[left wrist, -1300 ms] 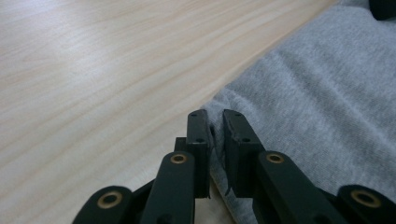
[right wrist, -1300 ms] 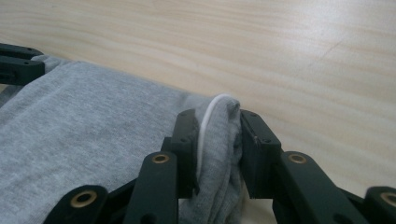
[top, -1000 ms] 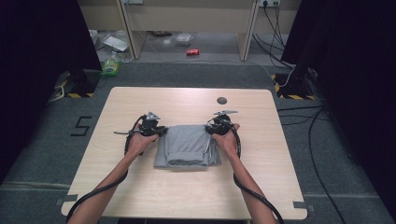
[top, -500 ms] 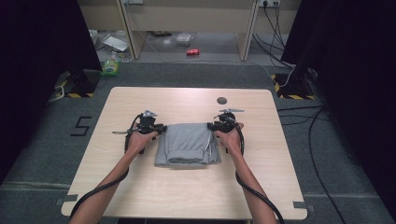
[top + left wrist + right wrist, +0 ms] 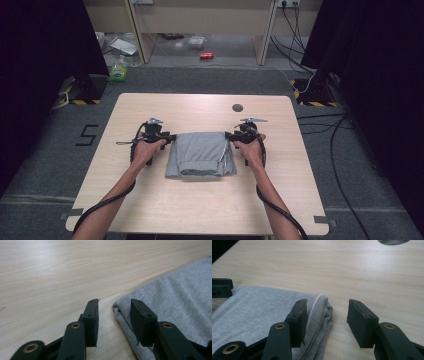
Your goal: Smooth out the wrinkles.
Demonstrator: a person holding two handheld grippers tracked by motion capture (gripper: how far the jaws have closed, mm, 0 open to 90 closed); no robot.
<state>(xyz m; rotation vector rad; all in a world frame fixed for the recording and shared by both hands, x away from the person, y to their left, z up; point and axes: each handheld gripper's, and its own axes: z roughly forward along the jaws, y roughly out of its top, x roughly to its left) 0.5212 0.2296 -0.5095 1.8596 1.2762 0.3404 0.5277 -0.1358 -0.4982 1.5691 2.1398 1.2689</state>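
A folded grey garment (image 5: 201, 155) lies at the middle of the table (image 5: 150, 105), its long axis running from the near edge to the far edge. The left gripper (image 5: 167, 137) sits at its far left corner, the right gripper (image 5: 231, 135) at its far right corner, equally close. Both have just been opening: jaws part-open astride the cloth edge, pads not pressing it.

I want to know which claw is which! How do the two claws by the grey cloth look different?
The left gripper sits at the folded grey cloth's left corner; the right gripper sits at its right corner, where a white cord shows. The left gripper's jaws straddle a single folded edge; the right gripper's straddle thicker stacked folds. Both have just been opening, neither pinching the cloth, and both rest low over the wooden table.
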